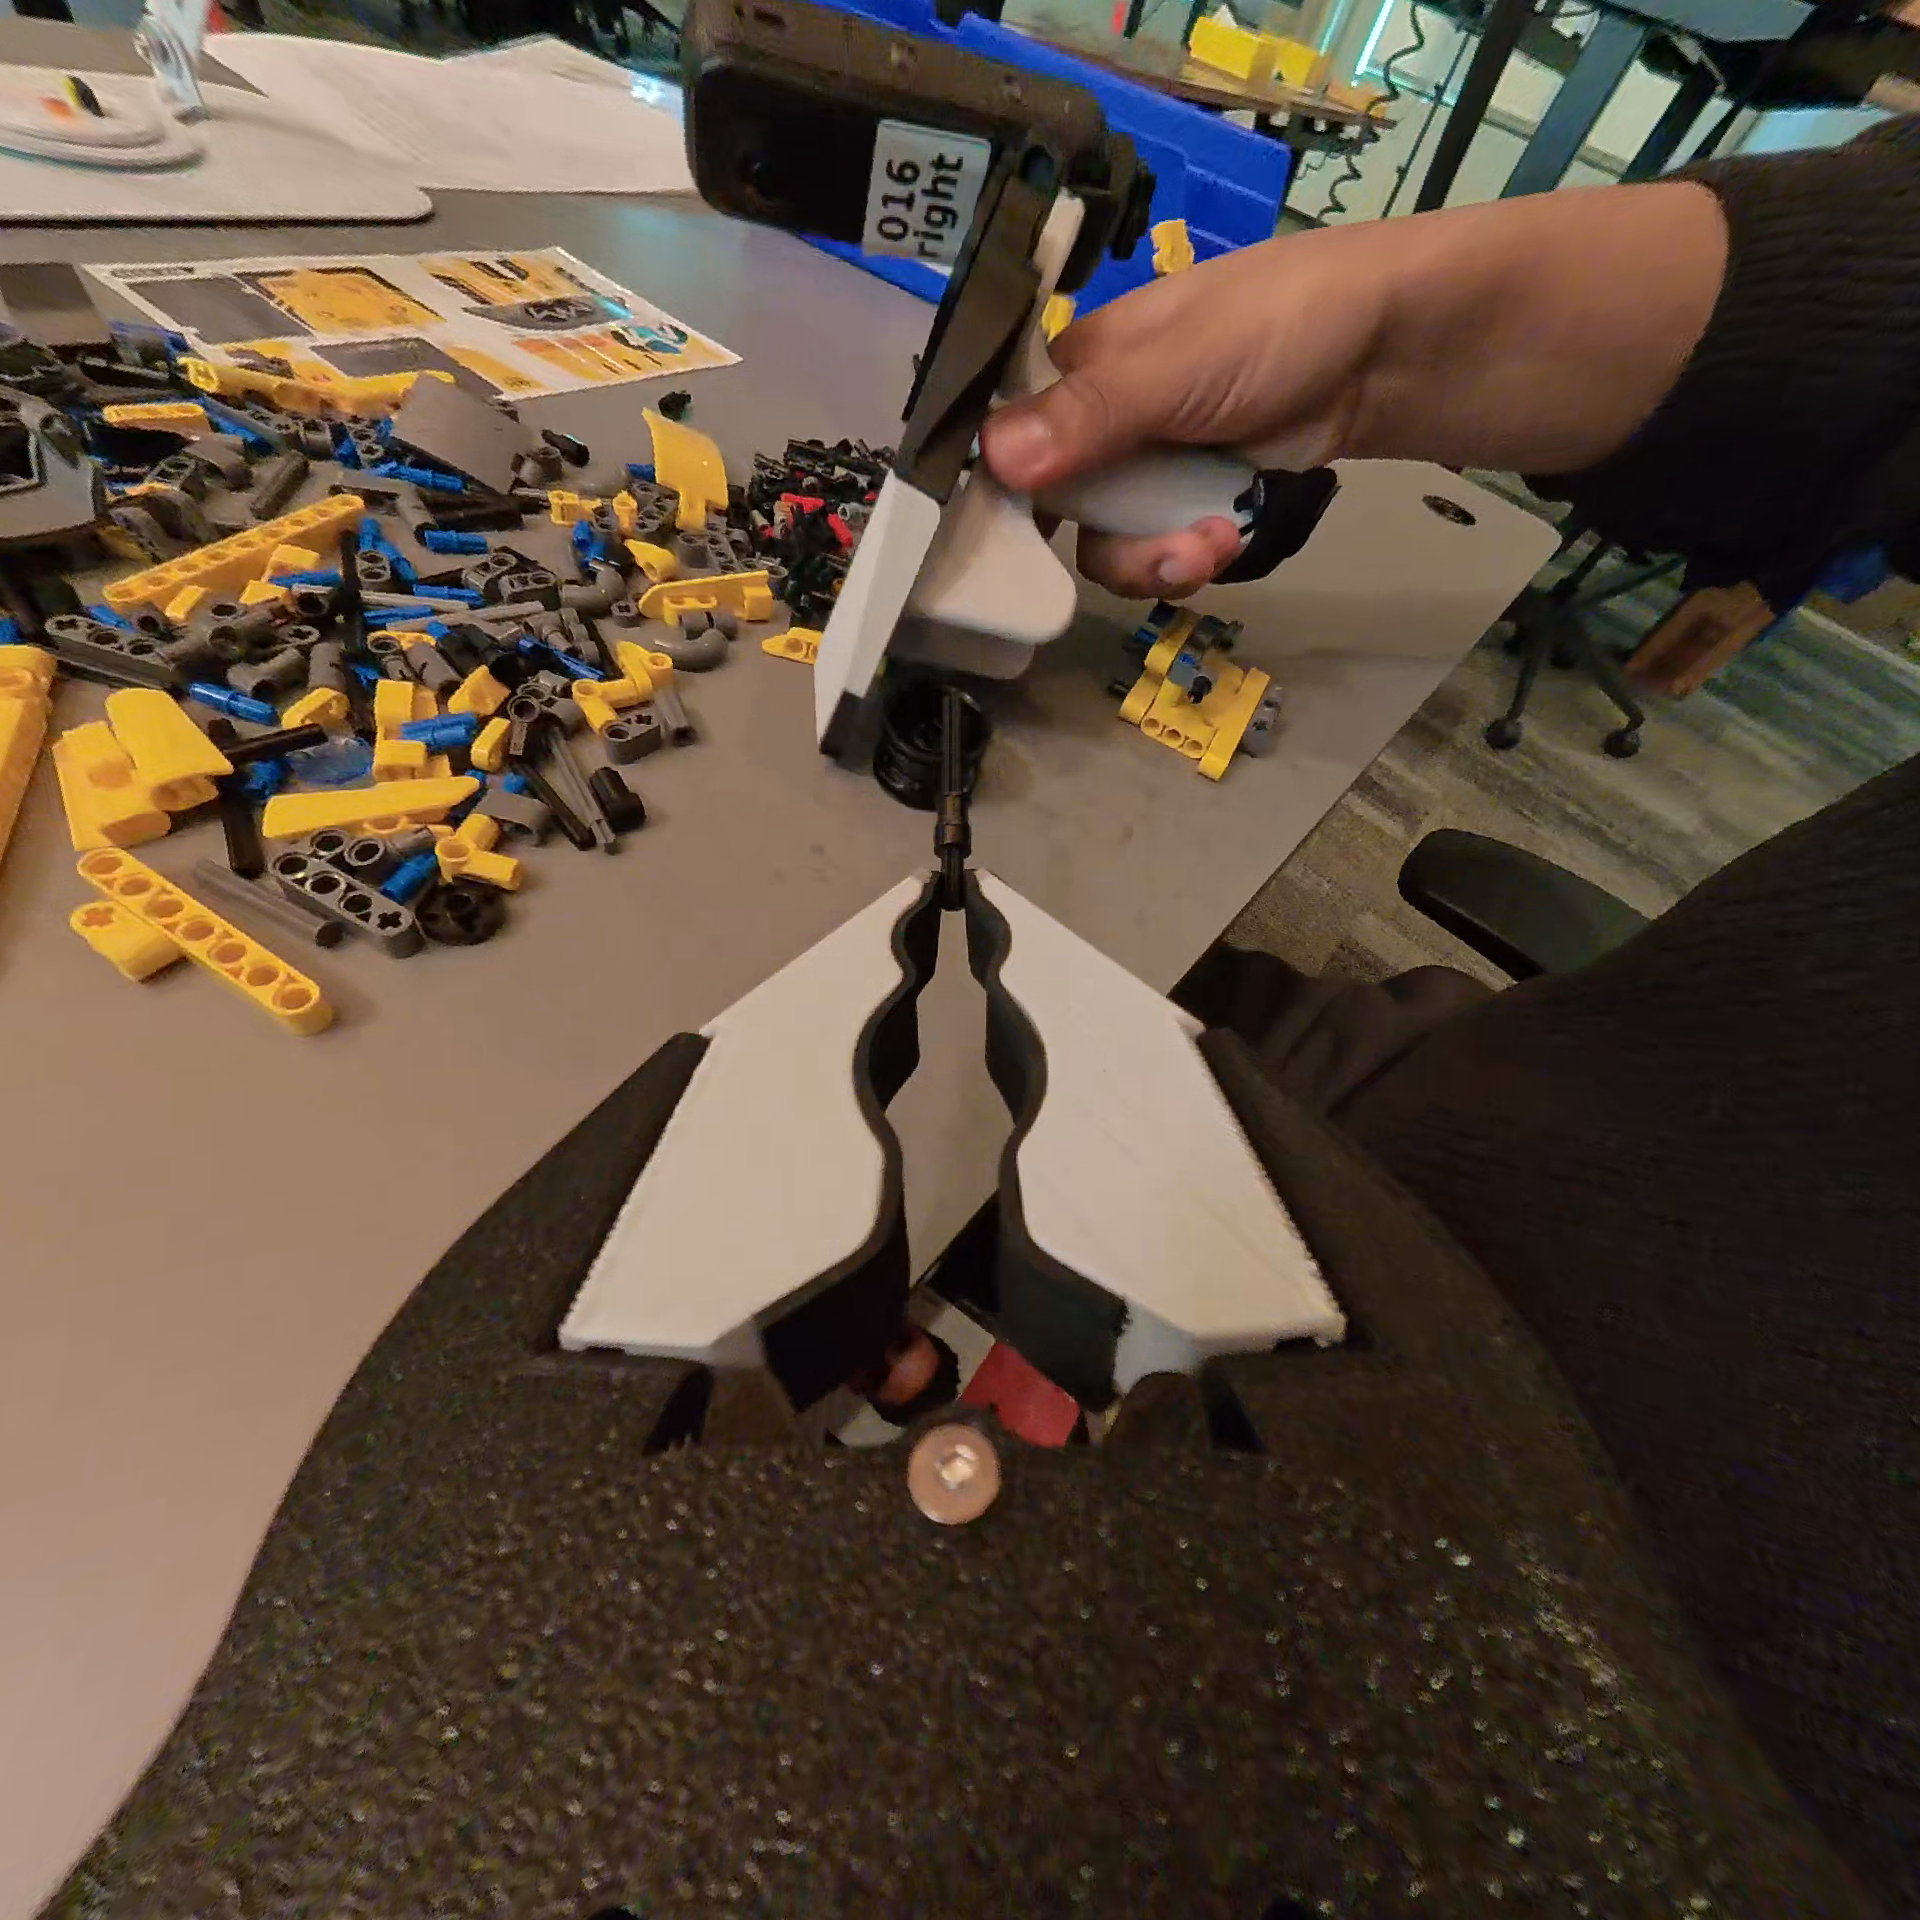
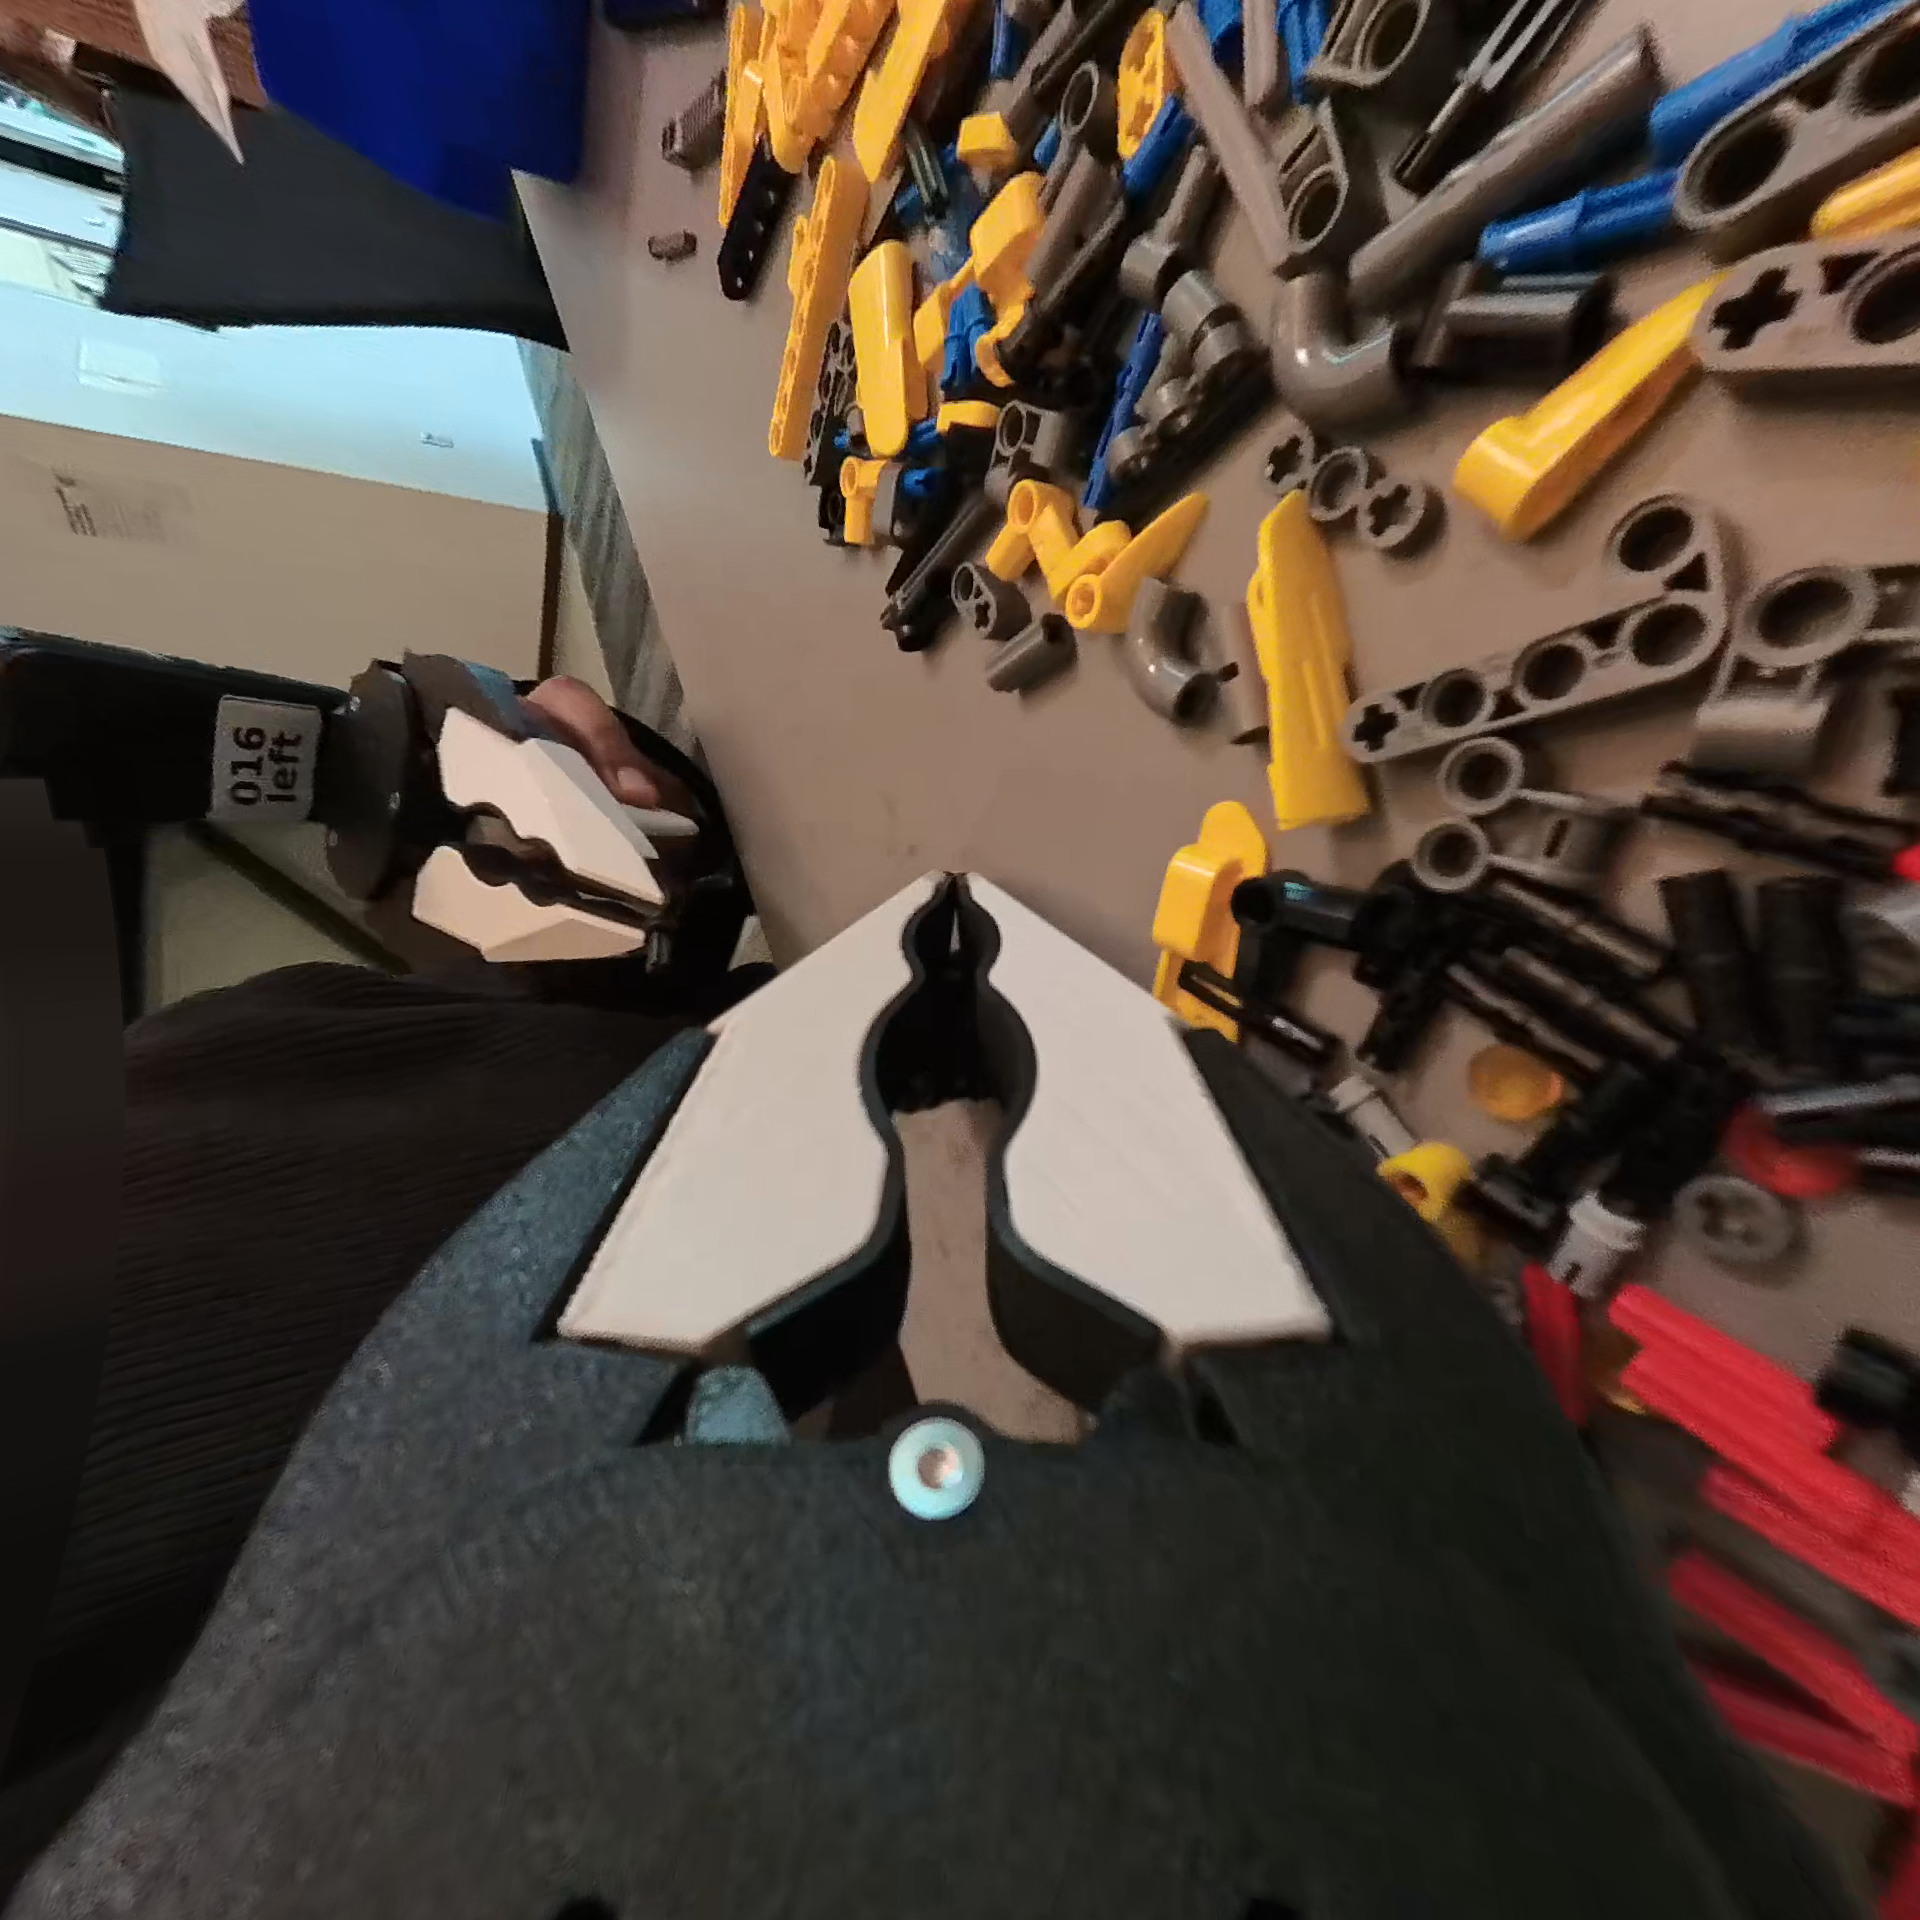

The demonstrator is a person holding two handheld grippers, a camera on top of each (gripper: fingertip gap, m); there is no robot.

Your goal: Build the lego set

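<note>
My left gripper point(image 1: 951, 883) is shut on the lower end of a thin black axle point(image 1: 951, 810) and holds it above the grey table point(image 1: 520, 1091). The axle runs up into a black coiled spring part point(image 1: 920, 743). My right gripper point(image 1: 883, 743), held by a hand point(image 1: 1299, 384), points down and grips that spring part from above. In the right wrist view my right gripper point(image 2: 951, 883) is shut, with the black part point(image 2: 940, 1044) dark in its round hollow. The left gripper point(image 2: 660, 935) shows farther off at the left, shut on a black piece.
A pile of yellow, blue, grey and black building pieces point(image 1: 364, 644) covers the left of the table. A printed sheet point(image 1: 416, 312) lies behind it. A small yellow assembly point(image 1: 1195, 696) sits near the right edge. Red rods point(image 2: 1766, 1475) lie close by. A blue bin point(image 1: 1164, 156) stands at the back. Spacing between my two grippers at the tips: around 8 centimetres.
</note>
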